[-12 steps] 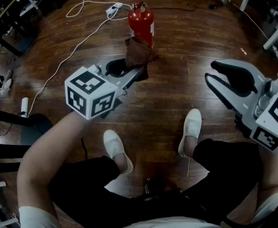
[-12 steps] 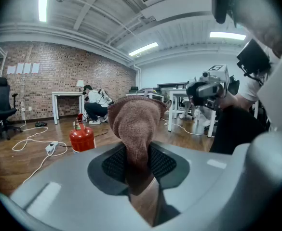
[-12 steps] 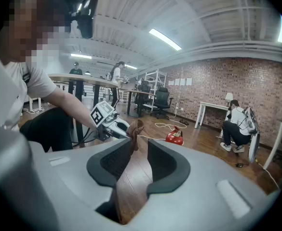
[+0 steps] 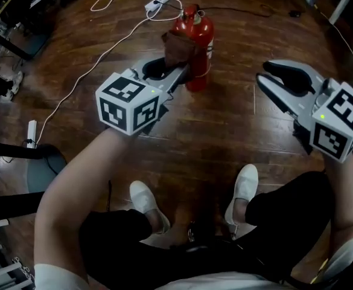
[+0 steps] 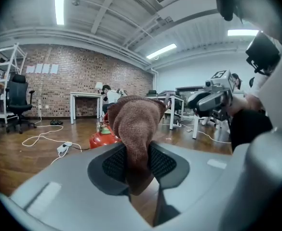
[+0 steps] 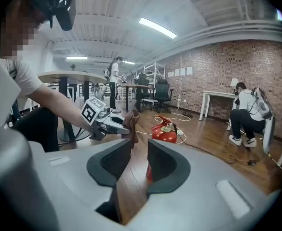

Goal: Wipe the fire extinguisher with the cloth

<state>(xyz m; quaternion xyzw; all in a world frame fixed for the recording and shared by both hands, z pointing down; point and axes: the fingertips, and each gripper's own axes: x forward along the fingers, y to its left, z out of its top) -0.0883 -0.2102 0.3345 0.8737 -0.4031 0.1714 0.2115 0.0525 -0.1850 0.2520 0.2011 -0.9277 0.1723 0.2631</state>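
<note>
A red fire extinguisher stands upright on the wooden floor ahead of me. My left gripper is shut on a brown cloth, which it holds against the extinguisher's upper left side. In the left gripper view the cloth bulges up from between the jaws of the left gripper, and it hides most of the extinguisher. My right gripper hangs open and empty, off to the right of the extinguisher. The right gripper view looks between the parted jaws of the right gripper at the extinguisher and the cloth.
A white power strip with its cable lies on the floor behind the extinguisher. A chair base stands at the left. My white shoes are below the grippers. A crouching person and desks are farther off.
The left gripper has carried the cloth up against the upper part of the extinguisher. The extinguisher now looks nearer. The right gripper stays open at the right.
</note>
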